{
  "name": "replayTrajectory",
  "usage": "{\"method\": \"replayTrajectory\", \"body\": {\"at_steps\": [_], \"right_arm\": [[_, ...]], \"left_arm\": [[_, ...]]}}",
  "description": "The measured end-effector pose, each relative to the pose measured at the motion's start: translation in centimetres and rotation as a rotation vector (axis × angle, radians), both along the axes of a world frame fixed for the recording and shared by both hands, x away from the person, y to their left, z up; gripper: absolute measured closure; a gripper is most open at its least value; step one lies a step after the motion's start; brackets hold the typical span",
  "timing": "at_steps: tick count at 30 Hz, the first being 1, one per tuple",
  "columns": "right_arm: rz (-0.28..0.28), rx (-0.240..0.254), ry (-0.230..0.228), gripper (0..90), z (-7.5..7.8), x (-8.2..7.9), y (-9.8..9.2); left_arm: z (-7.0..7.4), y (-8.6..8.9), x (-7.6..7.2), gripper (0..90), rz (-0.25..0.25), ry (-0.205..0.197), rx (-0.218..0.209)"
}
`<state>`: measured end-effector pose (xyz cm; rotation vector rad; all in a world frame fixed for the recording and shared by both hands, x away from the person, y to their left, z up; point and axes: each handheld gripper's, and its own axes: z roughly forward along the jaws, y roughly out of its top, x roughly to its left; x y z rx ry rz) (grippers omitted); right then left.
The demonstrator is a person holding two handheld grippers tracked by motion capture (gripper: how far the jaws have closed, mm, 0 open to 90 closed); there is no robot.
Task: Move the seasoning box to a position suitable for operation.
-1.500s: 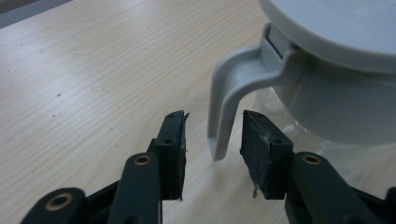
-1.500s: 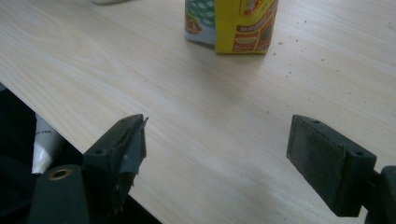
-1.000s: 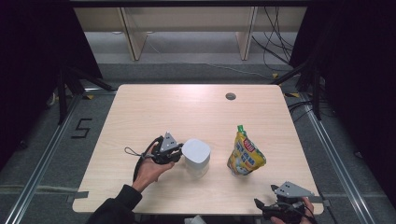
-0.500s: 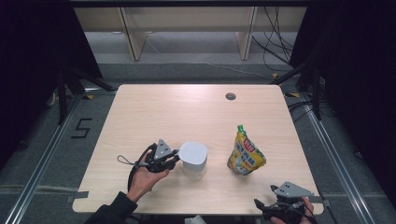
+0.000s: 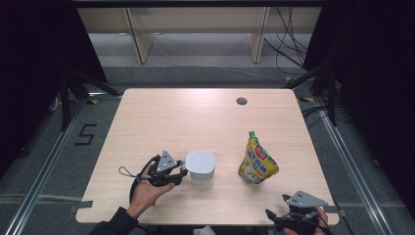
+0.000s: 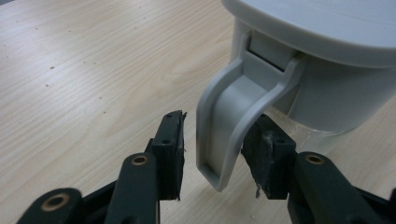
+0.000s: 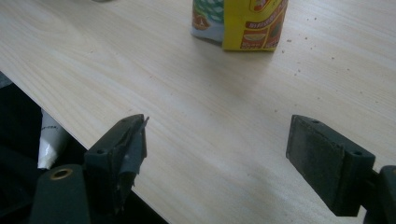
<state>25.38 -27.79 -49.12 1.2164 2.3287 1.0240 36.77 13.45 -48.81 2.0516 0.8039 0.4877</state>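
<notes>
Sitting at the near-left part of the wooden table (image 5: 161, 117) is the white lidded jug (image 5: 201, 168), upright, with its grey handle (image 6: 233, 116) pointing toward the person's left hand (image 5: 147, 192). And there's the left gripper (image 5: 182, 172), level with the tabletop and pushed right up against the jug's left side in the high view. Looking along that gripper's own jaws, the handle's free lower end hangs down between the two black pads (image 6: 172, 149); the jaws have just been opening, and now there's a clear gap on the left pad's side, while the right pad sits close behind the handle, contact hard to tell. So the tongs stand apart around the handle, not pinching it. Over to the right, well apart from the jug, a yellow snack pouch (image 5: 257, 162) with a green top stands upright on the table. Down at the near-right corner, the right gripper (image 5: 293, 223) rests in the person's right hand at the table's edge, grey plate on top. Its jaws stand wide apart with only bare wood between them, and the pouch's bottom shows farther off ahead of them.
</notes>
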Motion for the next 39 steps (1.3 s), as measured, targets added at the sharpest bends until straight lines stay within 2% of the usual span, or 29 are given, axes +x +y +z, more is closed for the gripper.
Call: {"method": "replayTrajectory", "body": {"at_steps": [1, 2, 3, 4, 5, 6, 8, 9, 10, 11, 12, 13, 18, 19, 20, 22, 25, 26, 28, 29, 30, 31, 36, 37, 38, 39], "right_arm": [[-0.003, -0.010, -0.009, 21.0, 0.1, 0.0, -0.1], [-0.007, -0.015, -0.014, 21.0, 0.1, 0.0, -0.1], [0.002, -0.020, -0.023, 21.0, 0.0, 0.0, -0.1], [0.003, -0.009, -0.019, 21.0, -0.1, 0.0, -0.1], [0.016, -0.021, -0.035, 21.0, -0.1, 0.1, -0.2], [0.016, -0.021, -0.033, 21.0, -0.1, 0.1, -0.1], [0.008, -0.004, -0.005, 21.0, 0.0, 0.0, 0.0], [0.008, -0.004, -0.005, 21.0, 0.0, 0.0, 0.0], [0.006, -0.022, -0.016, 21.0, 0.1, 0.0, -0.1], [0.009, -0.023, -0.017, 21.0, 0.1, 0.0, -0.1], [0.008, -0.021, -0.017, 21.0, 0.1, 0.0, 0.0], [0.000, -0.021, -0.012, 21.0, 0.1, -0.1, 0.0], [0.013, -0.010, -0.011, 21.1, 0.0, 0.1, -0.1], [0.011, -0.007, -0.013, 21.1, 0.0, 0.1, -0.1], [0.011, -0.005, -0.013, 21.1, 0.0, 0.1, -0.1], [0.001, -0.016, -0.020, 21.1, 0.0, 0.1, -0.1], [-0.006, -0.006, -0.001, 21.1, 0.1, 0.0, -0.1], [-0.013, 0.013, 0.017, 21.1, 0.0, -0.1, 0.0], [-0.013, 0.006, 0.020, 21.1, 0.1, -0.1, 0.0], [0.011, 0.000, -0.007, 21.1, 0.0, 0.1, -0.2], [0.000, -0.016, -0.014, 21.1, 0.1, 0.1, -0.2], [0.002, -0.016, -0.013, 21.0, 0.1, 0.1, -0.2], [0.006, -0.014, -0.015, 21.1, 0.0, 0.1, -0.2], [0.006, -0.014, -0.015, 21.1, 0.0, 0.1, -0.2], [0.009, -0.014, -0.015, 21.1, 0.0, 0.1, -0.2], [0.009, -0.014, -0.015, 21.1, 0.0, 0.1, -0.2]], "left_arm": [[0.1, 0.3, 0.3, 65.1, -0.031, -0.009, 0.036], [-0.3, 0.1, 0.2, 68.8, -0.009, 0.013, -0.024], [-0.3, 0.1, 0.2, 70.4, -0.009, 0.013, -0.024], [-0.2, 0.2, 0.1, 70.9, -0.022, 0.000, 0.009], [-0.2, 0.0, 0.0, 71.1, -0.007, -0.005, 0.001], [-0.2, 0.1, -0.1, 71.1, -0.017, -0.009, 0.004], [-0.1, 0.1, -0.4, 70.8, -0.015, -0.001, 0.011], [-0.1, 0.1, -0.5, 70.8, -0.020, -0.004, 0.013], [-0.2, 0.0, -1.0, 70.6, 0.002, 0.006, -0.011], [-0.1, 0.1, -1.1, 70.6, -0.007, 0.002, 0.010], [-0.2, 0.0, -1.3, 70.5, 0.007, 0.008, -0.013], [-0.2, 0.0, -1.3, 70.4, 0.007, 0.008, -0.013], [0.0, -0.3, -2.4, 70.2, -0.031, 0.007, 0.016], [-0.1, -0.7, -2.9, 70.3, -0.042, 0.008, -0.002], [-0.1, -0.8, -3.0, 70.3, -0.051, 0.006, 0.012], [-0.1, -1.0, -3.3, 70.2, -0.050, 0.012, 0.006], [-0.1, -1.2, -3.6, 70.1, -0.051, 0.019, -0.011], [-0.2, -1.3, -3.9, 70.0, -0.050, 0.019, -0.020], [-0.1, -1.3, -4.0, 70.0, -0.056, 0.010, -0.006], [-0.1, -1.5, -4.3, 70.0, -0.072, 0.004, -0.007], [-0.1, -1.5, -4.3, 70.0, -0.072, 0.004, -0.007], [-0.1, -1.6, -4.5, 70.0, -0.077, 0.018, -0.007], [-0.1, -2.3, -5.4, 69.8, -0.102, 0.024, -0.005], [-0.2, -2.6, -5.6, 69.8, -0.105, 0.024, -0.030], [-0.1, -2.6, -5.6, 69.8, -0.110, 0.023, -0.014], [-0.2, -2.8, -5.8, 69.7, -0.104, 0.025, -0.031]]}}
